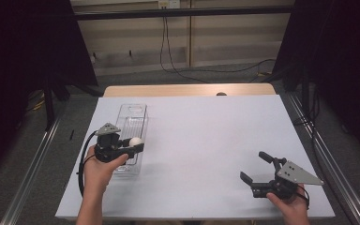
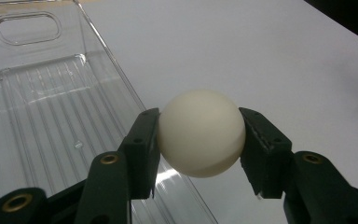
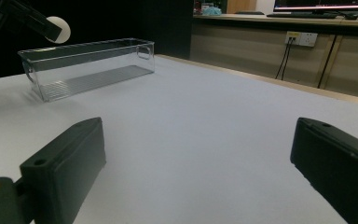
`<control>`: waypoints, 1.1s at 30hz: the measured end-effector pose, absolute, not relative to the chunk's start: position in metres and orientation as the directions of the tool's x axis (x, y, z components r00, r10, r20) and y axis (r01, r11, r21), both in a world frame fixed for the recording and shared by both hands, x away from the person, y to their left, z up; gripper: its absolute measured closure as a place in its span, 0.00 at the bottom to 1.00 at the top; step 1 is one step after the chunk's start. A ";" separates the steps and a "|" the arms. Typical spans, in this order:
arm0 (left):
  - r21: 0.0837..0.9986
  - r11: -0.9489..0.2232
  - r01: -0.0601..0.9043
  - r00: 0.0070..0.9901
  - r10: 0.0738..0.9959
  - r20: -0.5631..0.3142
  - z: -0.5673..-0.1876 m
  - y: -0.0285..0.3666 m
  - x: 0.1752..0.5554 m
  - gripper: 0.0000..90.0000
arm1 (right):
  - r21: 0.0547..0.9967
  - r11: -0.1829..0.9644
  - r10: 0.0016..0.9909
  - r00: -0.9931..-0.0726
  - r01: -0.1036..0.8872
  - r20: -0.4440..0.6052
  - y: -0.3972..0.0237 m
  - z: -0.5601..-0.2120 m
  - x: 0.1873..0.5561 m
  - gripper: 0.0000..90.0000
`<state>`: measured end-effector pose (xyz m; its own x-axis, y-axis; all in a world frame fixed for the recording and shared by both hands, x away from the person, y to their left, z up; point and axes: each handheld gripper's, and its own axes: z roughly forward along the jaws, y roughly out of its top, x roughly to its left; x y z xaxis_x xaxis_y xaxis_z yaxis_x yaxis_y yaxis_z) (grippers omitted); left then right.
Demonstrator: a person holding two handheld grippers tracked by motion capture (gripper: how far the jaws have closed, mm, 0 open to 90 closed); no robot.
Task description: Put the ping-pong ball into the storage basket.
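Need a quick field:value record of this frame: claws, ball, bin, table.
left claw: shut on the white ball, held at the bin's right rim
right claw: open, holding nothing, over the table near its right front
clear plastic bin: upright, on the table's left side, nothing visible inside
table: white top

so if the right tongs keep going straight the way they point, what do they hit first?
Probably nothing nearby: the open right tongs face bare white table. The clear plastic bin sits off left of that line; depth uncertain.

Each black hand-held gripper (image 1: pixel 255 169) carries brass screws, grey triangular plate, black cable.
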<state>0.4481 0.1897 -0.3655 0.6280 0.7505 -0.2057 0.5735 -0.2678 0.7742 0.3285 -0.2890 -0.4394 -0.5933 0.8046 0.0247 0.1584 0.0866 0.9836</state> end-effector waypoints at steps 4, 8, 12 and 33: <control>0.777 -0.261 0.572 0.625 0.752 -0.208 -0.365 0.191 0.448 0.57 | 0.984 0.080 0.808 -0.588 0.157 0.028 -0.288 -0.440 0.329 0.03; 0.777 -0.267 0.571 0.626 0.753 -0.202 -0.365 0.192 0.448 0.57 | 0.985 0.078 0.809 -0.587 0.156 0.028 -0.288 -0.440 0.329 0.03; 0.778 -0.267 0.569 0.623 0.757 -0.197 -0.365 0.194 0.449 0.57 | 0.984 0.085 0.806 -0.591 0.159 0.026 -0.288 -0.440 0.329 0.03; 0.780 -0.262 0.568 0.600 0.781 -0.174 -0.368 0.202 0.451 0.57 | 0.983 0.094 0.805 -0.593 0.155 0.016 -0.288 -0.440 0.329 0.03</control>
